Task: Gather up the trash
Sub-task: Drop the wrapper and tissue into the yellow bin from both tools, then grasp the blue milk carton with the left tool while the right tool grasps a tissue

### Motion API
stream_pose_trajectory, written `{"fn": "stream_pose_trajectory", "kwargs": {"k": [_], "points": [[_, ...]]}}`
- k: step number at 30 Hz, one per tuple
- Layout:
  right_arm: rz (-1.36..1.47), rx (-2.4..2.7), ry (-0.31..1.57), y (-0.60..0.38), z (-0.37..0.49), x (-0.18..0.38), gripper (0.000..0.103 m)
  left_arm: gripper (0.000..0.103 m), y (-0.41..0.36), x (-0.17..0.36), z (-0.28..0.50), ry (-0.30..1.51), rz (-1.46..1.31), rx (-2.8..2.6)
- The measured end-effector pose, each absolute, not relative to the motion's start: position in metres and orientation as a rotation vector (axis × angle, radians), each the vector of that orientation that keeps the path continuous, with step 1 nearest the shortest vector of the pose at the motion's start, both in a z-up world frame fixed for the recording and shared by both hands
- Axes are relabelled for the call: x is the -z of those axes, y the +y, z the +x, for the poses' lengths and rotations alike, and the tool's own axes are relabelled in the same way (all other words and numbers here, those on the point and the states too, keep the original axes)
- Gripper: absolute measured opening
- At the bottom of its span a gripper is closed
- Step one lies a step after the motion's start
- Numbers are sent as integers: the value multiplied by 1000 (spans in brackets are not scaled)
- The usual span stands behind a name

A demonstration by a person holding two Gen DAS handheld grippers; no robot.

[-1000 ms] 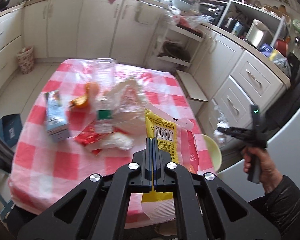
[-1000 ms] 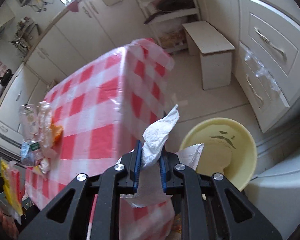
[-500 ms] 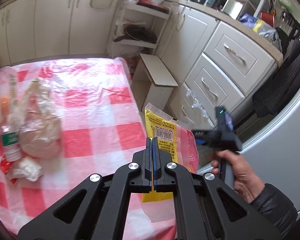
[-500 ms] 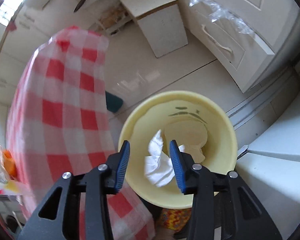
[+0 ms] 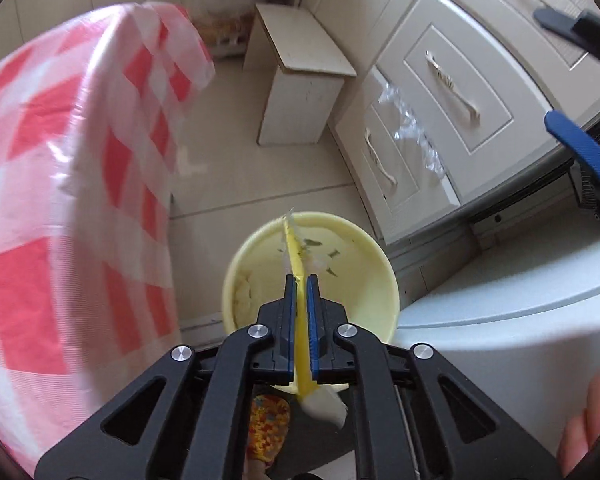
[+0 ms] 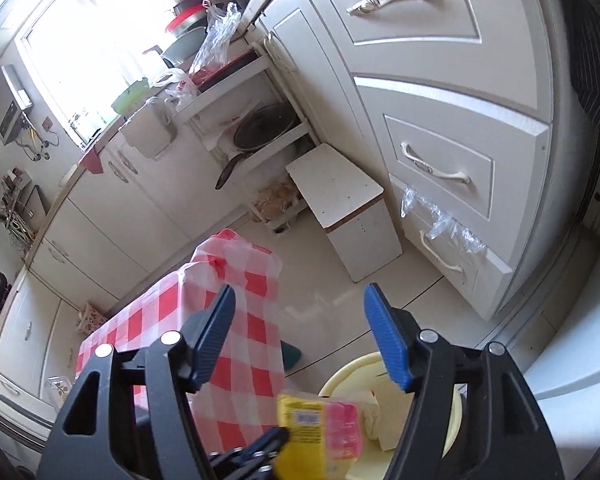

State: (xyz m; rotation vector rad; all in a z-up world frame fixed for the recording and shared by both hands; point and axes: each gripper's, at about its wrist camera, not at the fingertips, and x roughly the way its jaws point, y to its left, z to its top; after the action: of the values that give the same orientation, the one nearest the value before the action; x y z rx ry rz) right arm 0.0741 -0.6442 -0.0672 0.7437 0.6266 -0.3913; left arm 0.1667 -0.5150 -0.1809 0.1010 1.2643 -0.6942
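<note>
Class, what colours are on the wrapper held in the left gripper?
Yellow and pink wrapper; the right wrist view shows it best.

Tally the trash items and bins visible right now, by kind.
Snack wrapper, pinched in the left gripper over the bin: 1
Crumpled tissue, inside the bin: 1
Yellow bin: 1
Total: 3

yellow-and-pink snack wrapper (image 5: 296, 248) edge-on above pale yellow bin (image 5: 380, 264), white tissue inside
</note>
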Motion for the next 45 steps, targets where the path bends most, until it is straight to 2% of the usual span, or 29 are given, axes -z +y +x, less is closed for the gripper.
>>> {"fn": "stream_pose_trajectory", "kwargs": {"k": [2,4,5,6,10,12,14,23,27,29,32,39,45], "points": [[747,387,623,-646,76,64,65,9,-512,178,161,1251,92,719],[741,373,606,-645,75,58,65,23,-501,169,156,1222,82,743],[739,367,594,-643,76,55,65,35,-494,163,154,1207,73,753],[737,360,585,-639,76,53,65,42,-489,156,155,1197,70,752],[716,327,562,-622,82,40,66,53,-440,121,142,1102,52,762],[706,308,564,-613,87,36,66,64,-403,105,131,1046,54,741],[694,273,573,-600,95,34,66,70,-359,92,122,1000,54,702],[549,0,724,-484,139,35,66,75,-121,80,126,914,-142,198],[379,-159,803,-404,154,39,66,79,-48,74,140,898,-221,21],[323,-225,831,-375,158,43,66,85,-34,70,146,886,-235,-3],[250,-314,873,-336,165,51,66,87,-33,70,161,868,-206,-18],[342,-587,932,-278,186,56,66,88,-41,100,220,940,-108,-84],[189,-634,1057,-233,194,81,66,86,-38,127,251,1032,-65,-60]]}}
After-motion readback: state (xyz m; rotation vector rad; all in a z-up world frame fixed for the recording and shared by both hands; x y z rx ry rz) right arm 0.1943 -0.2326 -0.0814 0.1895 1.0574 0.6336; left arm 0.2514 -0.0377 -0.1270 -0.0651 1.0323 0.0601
